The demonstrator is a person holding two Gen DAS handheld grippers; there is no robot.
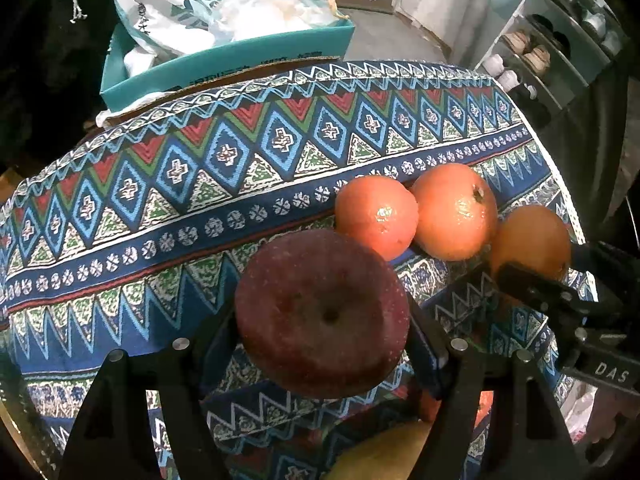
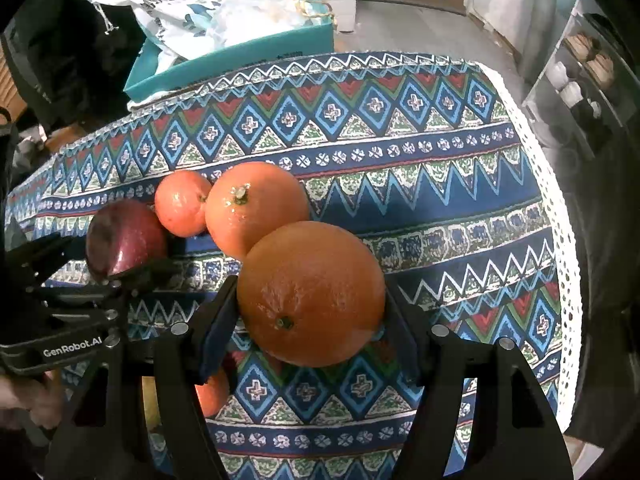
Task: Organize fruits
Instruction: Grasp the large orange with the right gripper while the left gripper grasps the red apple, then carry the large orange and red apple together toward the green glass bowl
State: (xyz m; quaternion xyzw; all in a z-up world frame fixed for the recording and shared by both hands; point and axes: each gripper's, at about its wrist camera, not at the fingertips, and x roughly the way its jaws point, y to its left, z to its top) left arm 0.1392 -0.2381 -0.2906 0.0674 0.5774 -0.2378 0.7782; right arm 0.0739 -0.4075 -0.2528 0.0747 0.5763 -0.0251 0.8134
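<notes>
My left gripper (image 1: 322, 316) is shut on a dark red apple (image 1: 322, 314), held above the patterned tablecloth (image 1: 180, 184). My right gripper (image 2: 310, 300) is shut on a large orange (image 2: 310, 294). Two more oranges (image 1: 376, 216) (image 1: 454, 212) lie side by side on the cloth, just beyond both grippers; in the right wrist view they are the small one (image 2: 182, 204) and the bigger one (image 2: 256, 208). The held orange (image 1: 530, 242) and right gripper show at the right of the left wrist view. The apple (image 2: 124, 238) shows at left in the right wrist view.
A teal box (image 1: 224, 64) with white bags (image 1: 168, 4) stands behind the table's far edge. A shelf with shoes (image 1: 536, 56) is at the far right. Another orange fruit (image 2: 212, 394) and a yellow fruit (image 1: 384, 456) lie low under the grippers.
</notes>
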